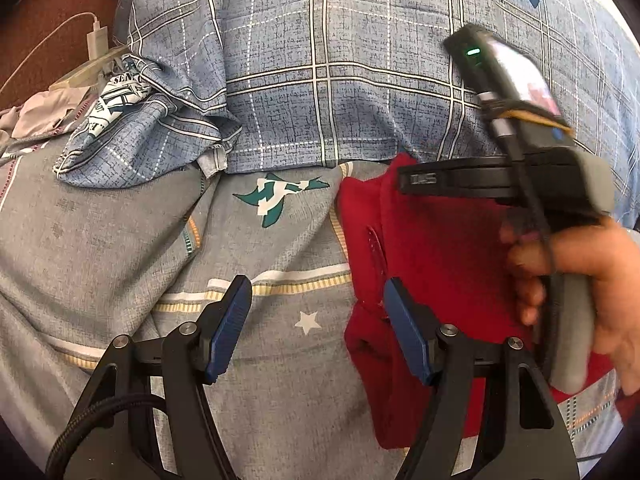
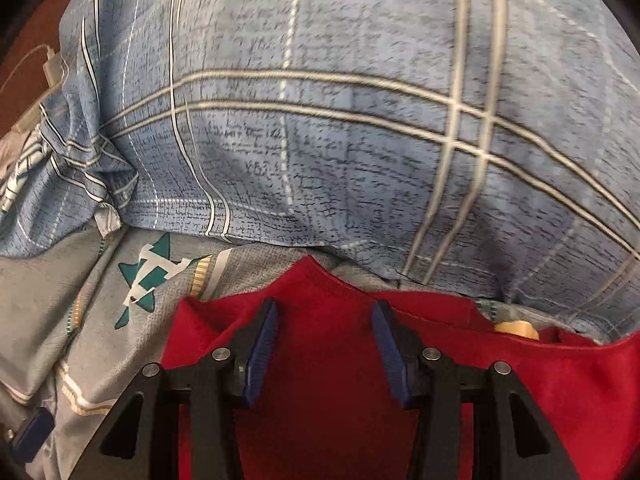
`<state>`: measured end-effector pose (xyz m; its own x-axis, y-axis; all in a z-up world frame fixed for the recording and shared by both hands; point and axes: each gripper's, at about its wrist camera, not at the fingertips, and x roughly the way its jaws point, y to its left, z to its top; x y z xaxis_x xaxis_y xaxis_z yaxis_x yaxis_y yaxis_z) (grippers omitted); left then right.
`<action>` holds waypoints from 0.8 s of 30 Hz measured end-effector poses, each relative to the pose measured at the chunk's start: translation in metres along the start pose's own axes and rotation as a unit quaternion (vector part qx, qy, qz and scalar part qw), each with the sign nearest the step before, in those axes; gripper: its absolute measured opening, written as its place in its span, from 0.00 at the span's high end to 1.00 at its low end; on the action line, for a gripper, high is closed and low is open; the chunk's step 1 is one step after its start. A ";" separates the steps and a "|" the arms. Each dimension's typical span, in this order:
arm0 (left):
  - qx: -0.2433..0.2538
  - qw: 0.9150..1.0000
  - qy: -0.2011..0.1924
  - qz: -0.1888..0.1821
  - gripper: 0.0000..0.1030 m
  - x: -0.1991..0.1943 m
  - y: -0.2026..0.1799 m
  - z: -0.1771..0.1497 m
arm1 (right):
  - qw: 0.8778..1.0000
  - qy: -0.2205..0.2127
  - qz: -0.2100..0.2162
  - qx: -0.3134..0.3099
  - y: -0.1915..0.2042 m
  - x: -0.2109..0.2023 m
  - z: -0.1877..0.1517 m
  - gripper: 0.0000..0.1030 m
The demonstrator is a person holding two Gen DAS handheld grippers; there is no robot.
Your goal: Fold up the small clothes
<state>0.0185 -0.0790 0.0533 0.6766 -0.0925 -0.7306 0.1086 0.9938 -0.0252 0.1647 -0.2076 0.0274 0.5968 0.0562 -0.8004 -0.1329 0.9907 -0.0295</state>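
A red garment [image 1: 440, 264] lies crumpled on the grey patterned bedsheet [image 1: 120, 240], right of centre in the left wrist view. My left gripper [image 1: 316, 284] is open just above the sheet, with its right pad at the garment's left edge and nothing between the pads. A hand [image 1: 580, 280] holds the right tool over the far side of the garment. In the right wrist view my right gripper [image 2: 325, 304] hovers over the red garment [image 2: 320, 380] near its pointed far edge. Its pads stand apart and I see no cloth pinched between them.
A bulky blue plaid quilt [image 1: 340, 80] fills the back, its edge just beyond the garment. A white charger with its cable [image 1: 96, 40] and a pale crumpled cloth [image 1: 40, 116] lie at far left. A small tan object [image 2: 516, 328] peeks out behind the garment.
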 end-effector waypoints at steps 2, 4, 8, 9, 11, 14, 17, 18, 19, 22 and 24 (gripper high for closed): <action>-0.006 1.000 0.004 -0.008 0.33 0.000 0.003 0.001 | 1.000 -0.005 0.008 0.004 -0.006 -0.013 -0.006 0.54; -0.019 1.000 0.011 -0.019 0.33 0.001 0.007 0.001 | 1.000 -0.011 0.026 0.007 -0.009 -0.027 -0.014 0.52; -0.035 0.999 0.023 -0.029 0.33 0.005 0.010 0.000 | 0.999 0.012 0.039 -0.009 -0.004 -0.026 -0.028 0.26; -0.036 0.999 0.024 -0.029 0.33 0.005 0.010 0.000 | 0.999 0.025 0.035 -0.014 0.001 -0.020 -0.031 0.25; -0.036 0.999 0.024 -0.031 0.33 0.004 0.010 0.000 | 0.999 0.019 0.034 -0.009 -0.002 -0.021 -0.032 0.26; -0.037 0.998 0.025 -0.035 0.33 0.004 0.011 0.000 | 0.998 0.018 0.054 0.009 -0.004 -0.028 -0.021 0.26; -0.041 0.998 0.029 -0.042 0.33 0.002 0.012 -0.002 | 0.998 0.011 0.066 -0.008 0.011 -0.037 -0.012 0.26; -0.041 0.997 0.031 -0.049 0.33 0.001 0.012 -0.002 | 0.998 0.014 0.063 -0.020 0.019 -0.035 -0.010 0.26; -0.042 0.997 0.033 -0.055 0.33 0.000 0.012 -0.003 | 0.998 0.020 0.061 -0.029 0.025 -0.033 -0.009 0.26; -0.043 0.996 0.038 -0.063 0.33 -0.002 0.014 -0.006 | 0.995 0.066 0.049 -0.053 0.044 -0.005 -0.008 0.25; -0.042 0.996 0.038 -0.066 0.33 -0.002 0.014 -0.006 | 0.995 0.058 0.031 -0.071 0.050 0.001 -0.012 0.37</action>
<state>0.0140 -0.0650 0.0502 0.6026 -0.2199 -0.7672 0.1282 0.9755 -0.1790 0.1489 -0.1594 0.0176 0.4903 0.0944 -0.8664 -0.2822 0.9578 -0.0553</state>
